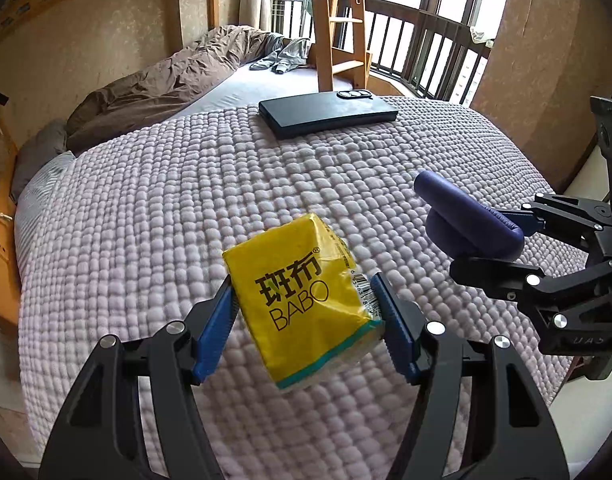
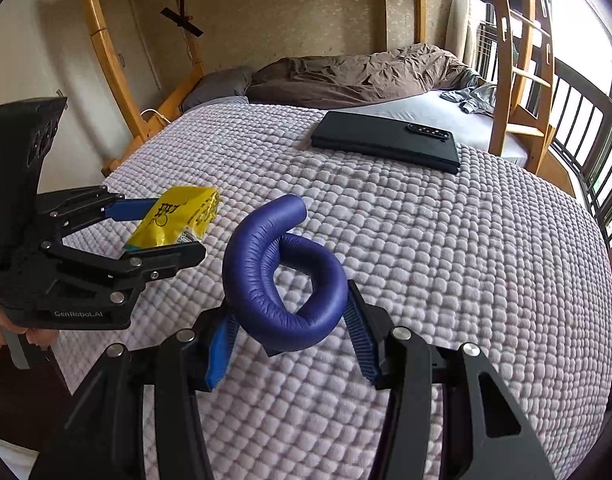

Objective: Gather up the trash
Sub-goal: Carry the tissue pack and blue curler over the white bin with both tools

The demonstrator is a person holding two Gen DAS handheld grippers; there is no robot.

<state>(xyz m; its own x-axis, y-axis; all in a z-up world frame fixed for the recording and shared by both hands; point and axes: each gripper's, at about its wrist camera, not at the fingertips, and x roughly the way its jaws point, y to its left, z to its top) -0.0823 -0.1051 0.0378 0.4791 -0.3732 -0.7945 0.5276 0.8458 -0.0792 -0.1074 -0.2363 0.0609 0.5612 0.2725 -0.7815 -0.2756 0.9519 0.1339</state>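
The left hand-held gripper (image 1: 303, 312) is clamped on a yellow tissue pack (image 1: 301, 300), held just above the quilted blanket (image 1: 185, 200) on the bed. The right hand-held gripper (image 2: 287, 332) is clamped on a coiled blue foam tube (image 2: 281, 276). A black phone (image 1: 326, 114) lies farther back on the blanket

I take the black phone (image 1: 328, 114) as my landmark. Between it and me the quilted blanket (image 1: 185, 200) lies bare, so there is open passage on the near side. Nearest me, on the phone's near side, my left gripper (image 1: 303, 312) clamps the yellow tissue pack (image 1: 301, 300) and my right gripper (image 2: 289, 320) clamps the blue foam tube (image 2: 281, 280), close beside each other, narrowing the gap between them. Beyond the phone, the wooden ladder (image 1: 338, 28) blocks the way; a rumpled brown duvet (image 1: 157, 80) lies to its far left.
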